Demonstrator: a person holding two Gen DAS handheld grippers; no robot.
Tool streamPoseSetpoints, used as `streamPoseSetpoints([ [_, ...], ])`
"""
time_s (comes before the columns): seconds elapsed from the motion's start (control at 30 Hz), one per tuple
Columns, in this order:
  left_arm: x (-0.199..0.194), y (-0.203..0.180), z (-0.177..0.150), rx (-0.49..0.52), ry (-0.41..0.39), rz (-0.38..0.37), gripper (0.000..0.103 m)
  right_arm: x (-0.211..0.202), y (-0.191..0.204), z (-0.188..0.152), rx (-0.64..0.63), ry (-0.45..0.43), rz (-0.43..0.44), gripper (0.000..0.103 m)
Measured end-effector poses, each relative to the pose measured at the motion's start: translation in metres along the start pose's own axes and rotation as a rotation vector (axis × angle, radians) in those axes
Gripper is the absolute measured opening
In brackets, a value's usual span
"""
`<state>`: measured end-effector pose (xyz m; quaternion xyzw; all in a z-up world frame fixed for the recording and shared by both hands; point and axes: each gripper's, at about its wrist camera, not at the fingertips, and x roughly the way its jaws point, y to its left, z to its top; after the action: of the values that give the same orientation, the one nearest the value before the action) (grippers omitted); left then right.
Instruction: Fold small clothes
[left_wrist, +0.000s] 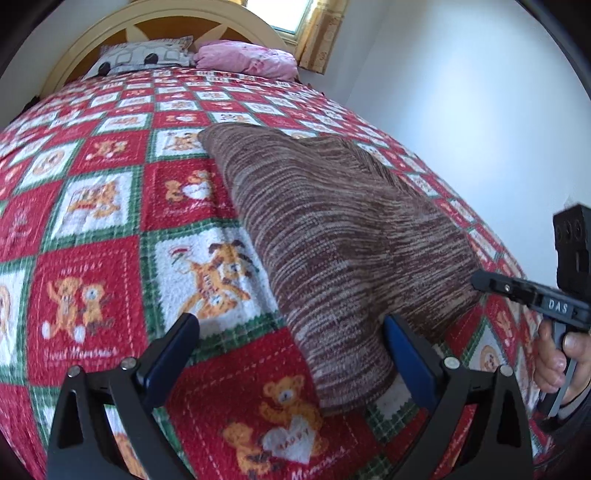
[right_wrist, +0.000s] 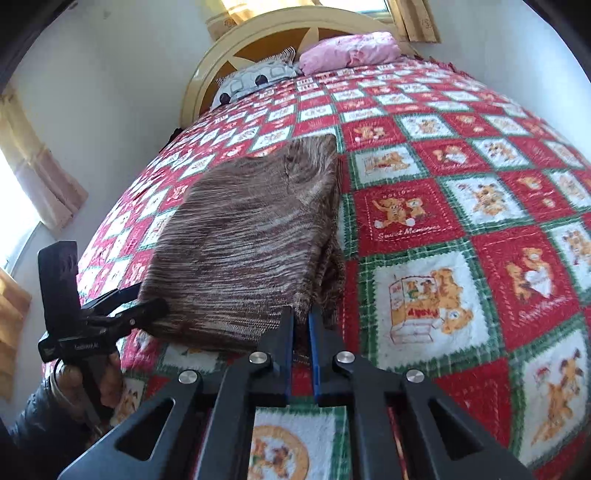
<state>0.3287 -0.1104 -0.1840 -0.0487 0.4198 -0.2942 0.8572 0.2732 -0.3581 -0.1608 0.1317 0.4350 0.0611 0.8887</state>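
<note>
Currently we read the step as a mid-fold hold on the garment (right_wrist: 251, 240), which lies on the bed (right_wrist: 461, 221) near its foot edge and toward the side by the wall, well apart from the pillows (right_wrist: 258, 79) at the headboard.

Left gripper (left_wrist: 291, 354): blue pads spread wide, straddling the near corner of the garment. The right-hand pad sits against or just over the cloth; the other is over bare bedspread. Nothing pinched.

Right gripper (right_wrist: 302, 332): pads pressed nearly together at the garment's near edge. A thin bit of the edge appears to sit between them, so we judge it to be pinching the hem, though the fold of cloth right at the pads is dark and hard to read.

Next move, our judgement: either carry the pinched edge across to make another fold, or let go and smooth it. The left gripper would need to close on its corner first if both ends are to travel together; otherwise the cloth will likely skew.

Garment look: brown and cream streaked knit, already doubled into a rough rectangle. The top layer sits offset, with a lower layer showing along one side. Far corners look fairly square; the near edge looks thick and rounded.
</note>
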Motion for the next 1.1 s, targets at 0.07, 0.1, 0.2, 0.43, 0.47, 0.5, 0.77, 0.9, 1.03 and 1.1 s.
streamPoseSetpoints([
  [0.07, -0.005, 0.002, -0.004, -0.019, -0.007, -0.018, 0.103, 0.010, -0.006, -0.004, 0.009, 0.032, -0.036, 0.005],
  [0.1, -0.006, 0.003, -0.005, -0.021, -0.008, -0.022, 0.103, 0.013, -0.010, -0.004, 0.024, 0.037, -0.040, 0.005],
  [0.2, -0.005, 0.000, -0.005, -0.016, 0.000, -0.002, 0.103, 0.016, -0.018, -0.001, 0.070, 0.044, -0.015, 0.007],
  [0.43, -0.002, -0.007, -0.007, 0.022, 0.012, 0.065, 0.103, -0.017, 0.009, 0.021, 0.015, -0.124, -0.072, 0.046],
  [0.47, -0.001, -0.007, -0.007, 0.023, 0.014, 0.067, 0.103, -0.017, 0.016, 0.023, -0.006, -0.131, -0.058, 0.047],
  [0.5, 0.000, -0.007, -0.007, 0.024, 0.015, 0.068, 0.103, -0.015, 0.026, 0.026, -0.040, -0.131, -0.031, 0.047],
  [0.77, 0.001, -0.009, -0.008, 0.036, 0.020, 0.087, 0.103, 0.062, 0.022, 0.024, -0.078, 0.041, -0.019, 0.047],
  [0.9, 0.002, -0.010, -0.009, 0.050, 0.025, 0.103, 0.103, 0.052, 0.021, 0.012, -0.155, 0.002, -0.010, 0.047],
  [1.03, 0.002, -0.010, -0.009, 0.052, 0.031, 0.108, 0.103, 0.051, 0.022, 0.007, -0.182, 0.002, -0.022, 0.048],
  [1.1, 0.000, -0.011, -0.004, 0.045, 0.040, 0.113, 0.103, 0.052, 0.021, 0.005, -0.183, -0.004, -0.025, 0.048],
])
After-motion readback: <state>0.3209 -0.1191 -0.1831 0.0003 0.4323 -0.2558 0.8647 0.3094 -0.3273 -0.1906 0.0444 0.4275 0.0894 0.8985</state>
